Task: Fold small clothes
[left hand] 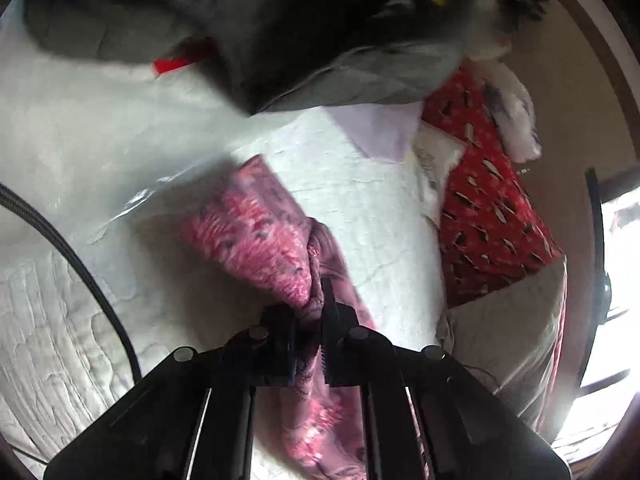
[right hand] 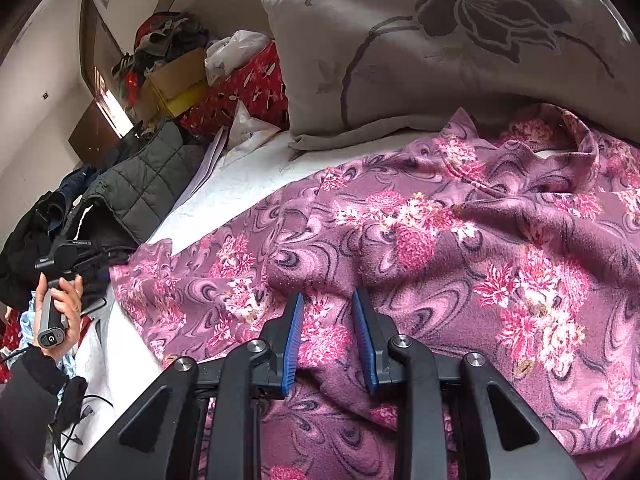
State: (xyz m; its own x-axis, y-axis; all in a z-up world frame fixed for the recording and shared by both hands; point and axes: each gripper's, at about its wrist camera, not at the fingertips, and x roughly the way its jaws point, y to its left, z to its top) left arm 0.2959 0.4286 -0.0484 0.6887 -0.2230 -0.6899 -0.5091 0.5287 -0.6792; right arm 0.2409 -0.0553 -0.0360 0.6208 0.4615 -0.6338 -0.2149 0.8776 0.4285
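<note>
The floral garment (right hand: 440, 220) sprawls rumpled across the white bedspread (right hand: 240, 188), filling the lower right, no fold made yet. Left gripper (left hand: 310, 312) is clenched on a bunched edge; right gripper (right hand: 326, 320) hovers half-open over a ridge, gripping nothing.

The garment (right hand: 440, 240) is mauve-purple fleece with dark swirls and clusters of pink, crimson and cream flowers, and it lies on a white quilted bedcover (right hand: 240, 184). Behind it a grey pillow (right hand: 400, 60) bears a large charcoal flower with trailing stems, beside a red cloth (right hand: 244, 92) sprinkled with small white and dark marks and a dark olive quilted jacket (right hand: 148, 184). The right gripper (right hand: 326, 332) is black with blue ribbed pads (right hand: 294, 340), and the left gripper (left hand: 308, 320) is black too
</note>
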